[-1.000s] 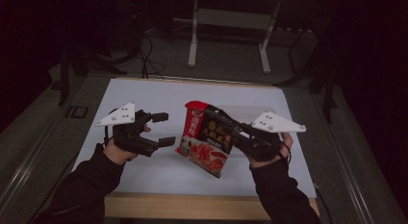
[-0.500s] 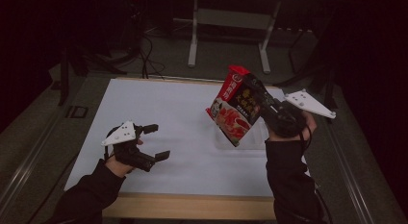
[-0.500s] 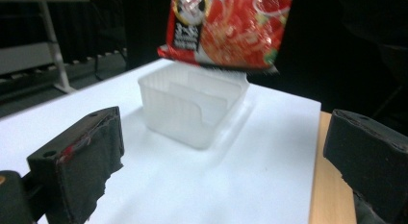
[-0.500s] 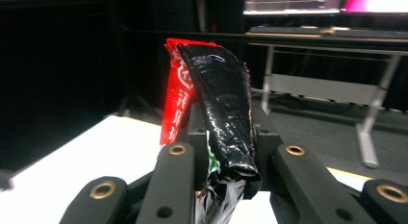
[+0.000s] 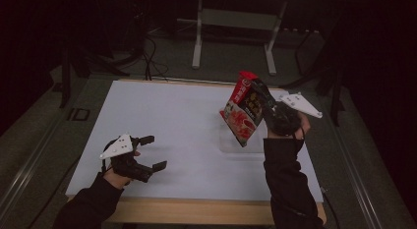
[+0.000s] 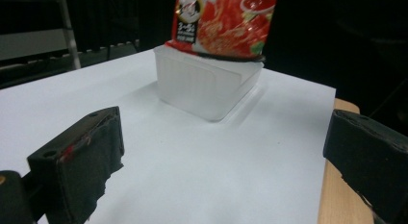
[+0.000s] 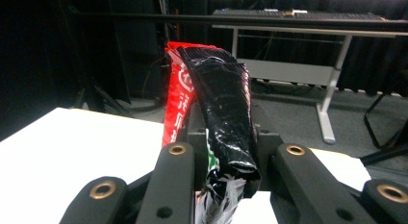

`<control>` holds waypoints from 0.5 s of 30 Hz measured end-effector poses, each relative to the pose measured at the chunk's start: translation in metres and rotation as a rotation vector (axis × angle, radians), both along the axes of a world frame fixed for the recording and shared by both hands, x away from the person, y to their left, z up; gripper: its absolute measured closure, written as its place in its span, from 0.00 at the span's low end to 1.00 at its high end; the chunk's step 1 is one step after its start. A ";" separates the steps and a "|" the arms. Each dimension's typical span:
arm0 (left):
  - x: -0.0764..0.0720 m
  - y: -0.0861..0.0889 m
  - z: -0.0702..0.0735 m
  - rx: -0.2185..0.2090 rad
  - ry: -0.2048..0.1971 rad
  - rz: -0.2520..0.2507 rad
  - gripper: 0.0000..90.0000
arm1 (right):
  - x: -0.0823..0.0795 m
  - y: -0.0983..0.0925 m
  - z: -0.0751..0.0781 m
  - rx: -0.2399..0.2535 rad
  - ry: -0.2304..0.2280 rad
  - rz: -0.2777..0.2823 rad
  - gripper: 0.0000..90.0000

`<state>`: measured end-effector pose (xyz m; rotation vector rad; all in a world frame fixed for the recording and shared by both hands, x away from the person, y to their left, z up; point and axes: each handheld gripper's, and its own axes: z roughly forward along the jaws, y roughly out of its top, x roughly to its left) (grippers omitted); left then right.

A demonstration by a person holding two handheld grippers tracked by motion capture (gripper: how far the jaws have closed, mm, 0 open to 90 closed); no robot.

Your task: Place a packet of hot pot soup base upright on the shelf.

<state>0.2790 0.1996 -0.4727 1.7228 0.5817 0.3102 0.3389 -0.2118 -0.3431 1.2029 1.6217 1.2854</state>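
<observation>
While the packet hangs over the box, findings run as follows.

Table (image 5: 162,116): white top, wooden front edge; both grippers work above it.

Clear plastic box (image 6: 207,87): stands on the table ahead of the left jaws and well apart from them; directly below the right jaws' load. Open-topped, contents cannot be told.

Snack packet (image 5: 244,108): red printed bag, pinched by one edge between the right jaws, hanging tilted with its lower end at the box rim.

Right gripper (image 5: 275,116): clenched on the packet, raised above the box.

Left gripper (image 5: 150,153): jaws spread wide, having just been opening, nothing between them; low over the table's near side.

Progress, judged: packet lifted and brought over the box; done. Left: lowering it inside and letting go. The free gripper may need to steady the box.
</observation>
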 end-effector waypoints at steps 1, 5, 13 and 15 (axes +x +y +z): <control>0.000 0.000 -0.003 -0.002 0.000 0.001 0.01 | 0.006 0.003 -0.007 -0.001 0.007 -0.009 0.85; 0.000 0.001 -0.005 -0.007 -0.001 0.006 0.01 | 0.016 0.008 -0.020 0.010 0.017 -0.015 0.85; 0.002 0.002 -0.009 -0.009 0.002 0.016 0.01 | 0.028 0.011 -0.044 0.024 0.055 -0.013 0.84; 0.002 0.002 -0.009 -0.013 0.003 0.017 0.01 | 0.029 0.012 -0.048 0.025 0.065 -0.014 0.84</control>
